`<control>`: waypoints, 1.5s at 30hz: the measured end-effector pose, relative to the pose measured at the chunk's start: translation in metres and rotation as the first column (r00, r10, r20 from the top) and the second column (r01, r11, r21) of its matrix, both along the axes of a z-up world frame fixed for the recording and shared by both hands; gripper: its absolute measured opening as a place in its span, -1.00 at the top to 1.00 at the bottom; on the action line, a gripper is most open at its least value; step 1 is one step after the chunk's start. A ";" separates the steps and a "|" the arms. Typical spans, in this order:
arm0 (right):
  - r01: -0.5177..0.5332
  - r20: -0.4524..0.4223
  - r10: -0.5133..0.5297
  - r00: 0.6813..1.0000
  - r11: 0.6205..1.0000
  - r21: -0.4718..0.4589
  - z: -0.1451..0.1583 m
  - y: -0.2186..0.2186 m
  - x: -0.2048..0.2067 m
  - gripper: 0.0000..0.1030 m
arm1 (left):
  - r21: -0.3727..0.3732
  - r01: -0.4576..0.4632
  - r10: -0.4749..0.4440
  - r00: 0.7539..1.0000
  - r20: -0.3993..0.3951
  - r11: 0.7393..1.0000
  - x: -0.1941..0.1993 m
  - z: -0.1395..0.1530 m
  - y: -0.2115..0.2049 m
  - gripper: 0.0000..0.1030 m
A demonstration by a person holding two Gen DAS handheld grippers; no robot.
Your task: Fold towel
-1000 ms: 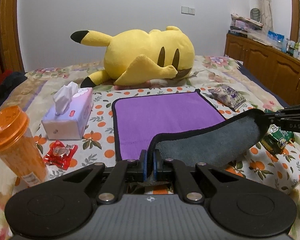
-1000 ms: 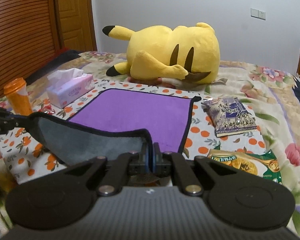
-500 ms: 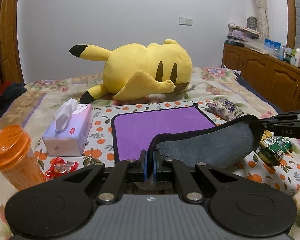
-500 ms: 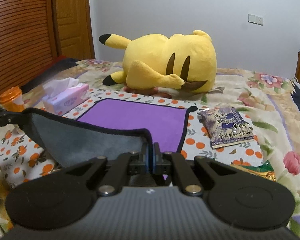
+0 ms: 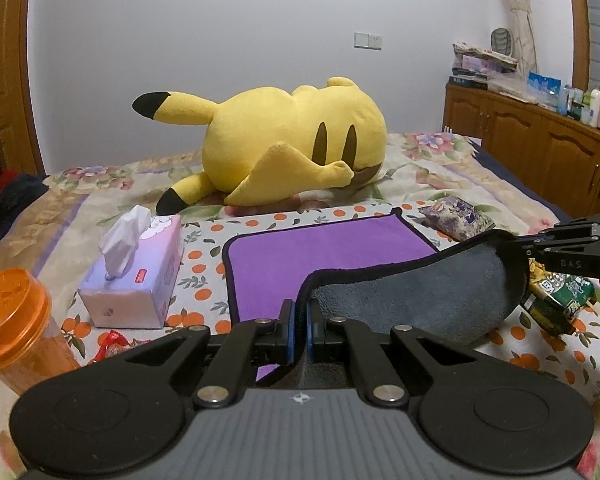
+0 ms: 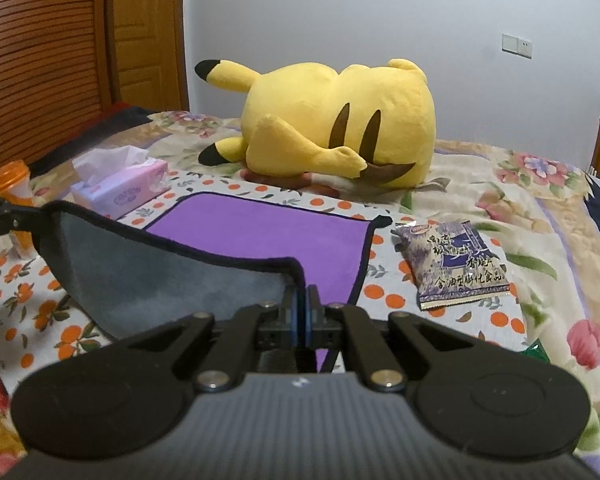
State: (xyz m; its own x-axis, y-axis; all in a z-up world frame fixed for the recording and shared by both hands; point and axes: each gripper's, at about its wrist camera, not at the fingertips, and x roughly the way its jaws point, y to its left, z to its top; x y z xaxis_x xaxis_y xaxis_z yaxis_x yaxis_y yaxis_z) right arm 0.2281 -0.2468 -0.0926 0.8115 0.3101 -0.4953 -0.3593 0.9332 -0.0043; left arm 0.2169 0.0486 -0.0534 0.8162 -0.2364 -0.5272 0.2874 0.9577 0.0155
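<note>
You have each tool, left tool [image 5: 299, 330] and right tool [image 6: 301, 320], clenched on a near towel [image 5: 324, 248] corner, lifted; next, carry both forward to the far edge.

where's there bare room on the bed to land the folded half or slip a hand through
Free: the flat purple towel ahead of both grippers, and the strip of bedspread between its far edge and the yellow plush. Crowded: tissue box and orange cup on the left, snack packets on the right.
</note>
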 end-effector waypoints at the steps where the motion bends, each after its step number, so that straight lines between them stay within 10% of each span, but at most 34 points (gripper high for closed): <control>1: -0.002 0.003 0.002 1.000 1.000 0.000 0.000 0.000 0.001 0.92 | -0.001 -0.001 0.001 1.000 0.002 1.000 0.001 0.001 0.000 0.88; 45: -0.002 0.148 0.013 0.989 0.997 -0.074 0.038 0.025 0.075 0.93 | 0.032 -0.019 0.016 0.995 0.094 0.999 0.094 0.032 -0.006 0.88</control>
